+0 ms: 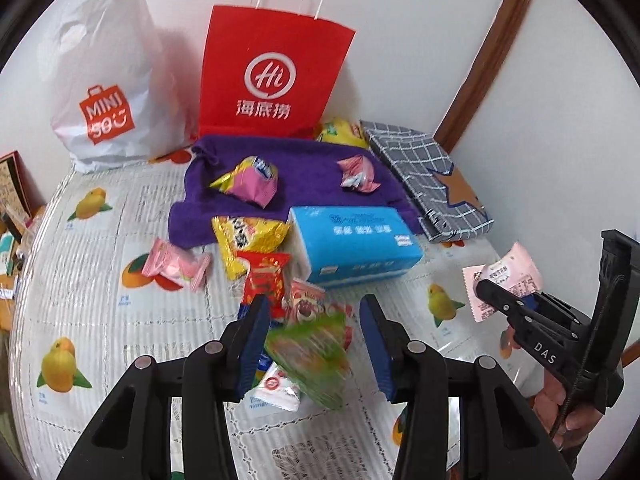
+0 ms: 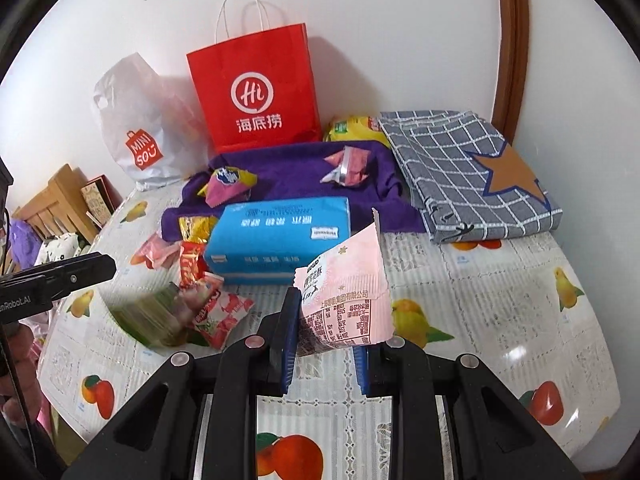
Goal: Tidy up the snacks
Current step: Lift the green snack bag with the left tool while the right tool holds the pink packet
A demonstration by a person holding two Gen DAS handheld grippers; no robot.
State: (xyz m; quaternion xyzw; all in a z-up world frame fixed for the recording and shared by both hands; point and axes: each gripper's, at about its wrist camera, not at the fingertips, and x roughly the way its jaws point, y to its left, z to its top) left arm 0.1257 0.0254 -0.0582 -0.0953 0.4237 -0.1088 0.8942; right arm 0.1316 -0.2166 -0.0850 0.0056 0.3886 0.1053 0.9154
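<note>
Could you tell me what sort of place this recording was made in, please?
Most likely a home: a table under a fruit-print cover stands against a wall, with shopping bags, a tissue pack and a wooden bed frame beside it.

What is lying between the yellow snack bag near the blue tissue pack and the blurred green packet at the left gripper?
In the left wrist view, a red snack packet and a strawberry-print packet lie between the yellow snack bag and the green packet.

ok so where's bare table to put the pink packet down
The right gripper holds the pink packet. Bare tablecloth lies right of it, below the checked cloth. It is crowded left, around the tissue pack and snack pile.
</note>
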